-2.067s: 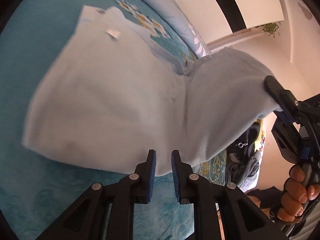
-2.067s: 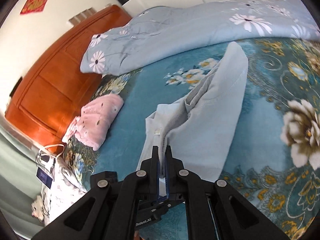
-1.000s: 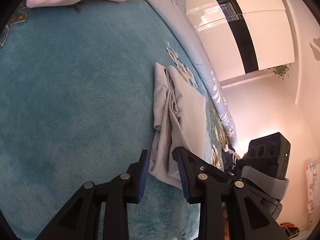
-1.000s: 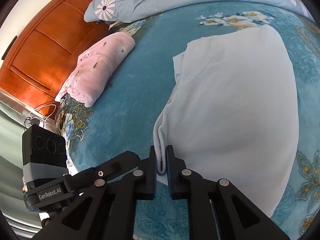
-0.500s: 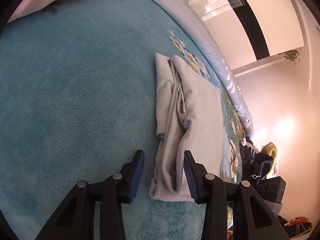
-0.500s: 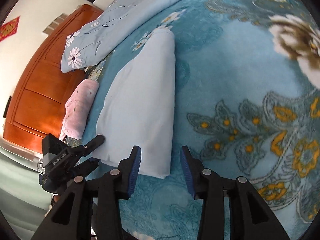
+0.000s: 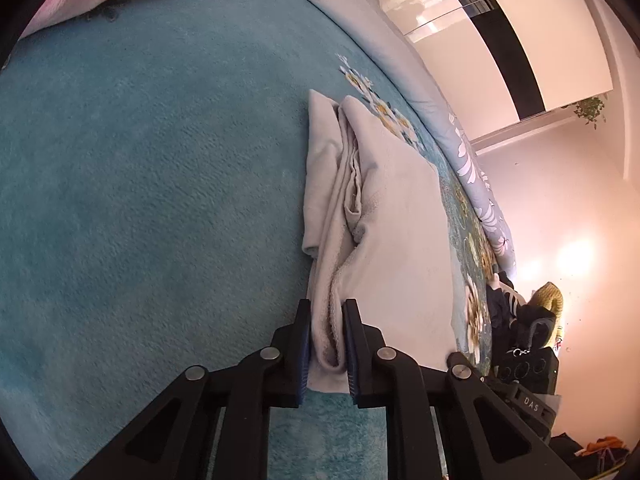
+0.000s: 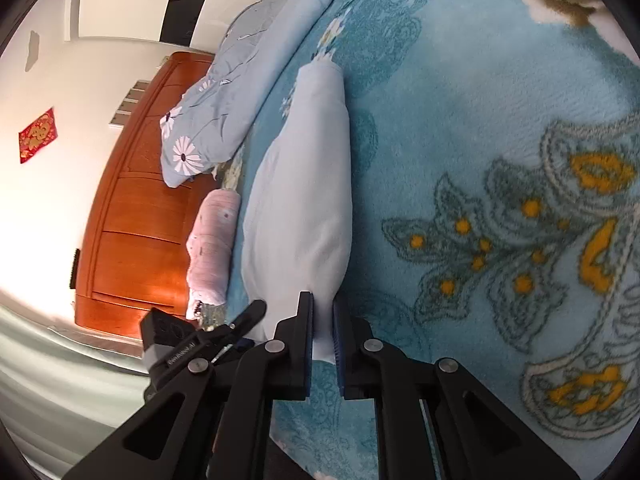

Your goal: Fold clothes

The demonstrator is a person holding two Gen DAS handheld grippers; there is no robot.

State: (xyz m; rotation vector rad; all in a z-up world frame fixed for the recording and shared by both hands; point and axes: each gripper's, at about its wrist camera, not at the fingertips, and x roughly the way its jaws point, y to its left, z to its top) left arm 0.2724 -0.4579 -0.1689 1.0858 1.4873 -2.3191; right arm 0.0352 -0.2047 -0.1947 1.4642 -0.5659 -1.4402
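On teal bedspread [image 7: 140, 200]: one folded garment [image 7: 400, 220], two claws pinching it.

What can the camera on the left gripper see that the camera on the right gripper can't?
Only the left wrist view shows the pale garment's bunched, layered edges, the white wardrobe doors and a dark pile of clothes. Only the right wrist view shows the orange wooden headboard, the red wall decoration and the garment's smooth folded side. Both show the folded pale garment on the teal floral blanket, the pink rolled cloth, and jaws that have just closed on a garment end: left gripper, right gripper.
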